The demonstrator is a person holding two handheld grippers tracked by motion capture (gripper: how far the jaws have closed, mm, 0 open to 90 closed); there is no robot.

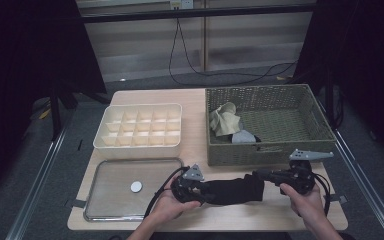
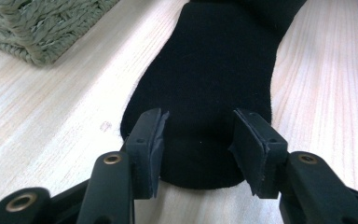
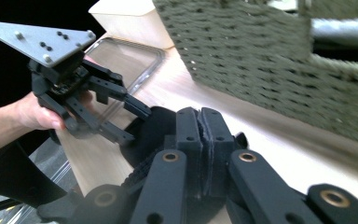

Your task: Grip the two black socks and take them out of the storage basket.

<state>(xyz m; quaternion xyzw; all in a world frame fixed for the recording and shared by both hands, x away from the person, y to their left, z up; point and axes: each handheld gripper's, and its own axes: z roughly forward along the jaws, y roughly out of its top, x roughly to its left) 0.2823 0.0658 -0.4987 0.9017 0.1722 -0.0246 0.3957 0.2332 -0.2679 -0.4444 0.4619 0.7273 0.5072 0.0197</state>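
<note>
Two grippers on one black sock (image 1: 235,190): left gripper (image 2: 200,140) spread wide over its toe, right gripper (image 3: 200,140) apparently pinched on the cuff.

Table layout, seen from the person's side

The sock (image 1: 236,190) lies along the table's (image 1: 195,102) front edge, between the left gripper (image 1: 198,192) and the right gripper (image 1: 260,175). Left of it sits the tray (image 1: 105,212), with a disc (image 1: 136,187) in it. Behind the tray stands the divided box (image 1: 139,145); right of that, the basket (image 1: 270,150) holds cloths (image 1: 225,120).
</note>
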